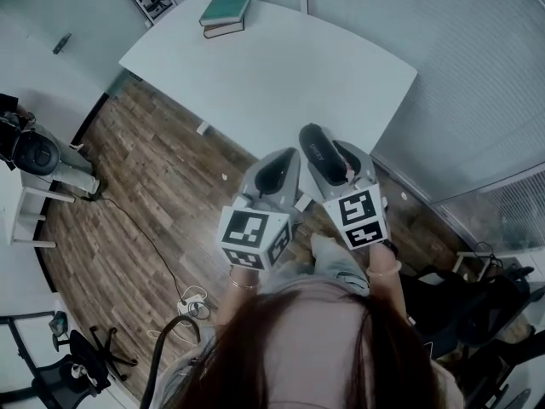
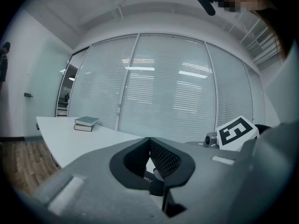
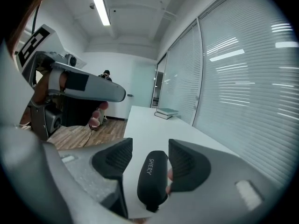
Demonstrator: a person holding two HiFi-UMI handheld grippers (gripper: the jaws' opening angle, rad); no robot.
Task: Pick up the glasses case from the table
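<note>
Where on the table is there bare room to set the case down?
Nearly the whole white table is bare: a broad stretch runs from the stacked books at its far corner to the near edge, where the glasses case sits between the open jaws of the right gripper. Only the book corner is taken.

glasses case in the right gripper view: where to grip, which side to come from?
Grip the glasses case across its narrow width at mid-length, pads on its long flanks. Come from its near end: it lies lengthwise between the open jaws of the right gripper.
</note>
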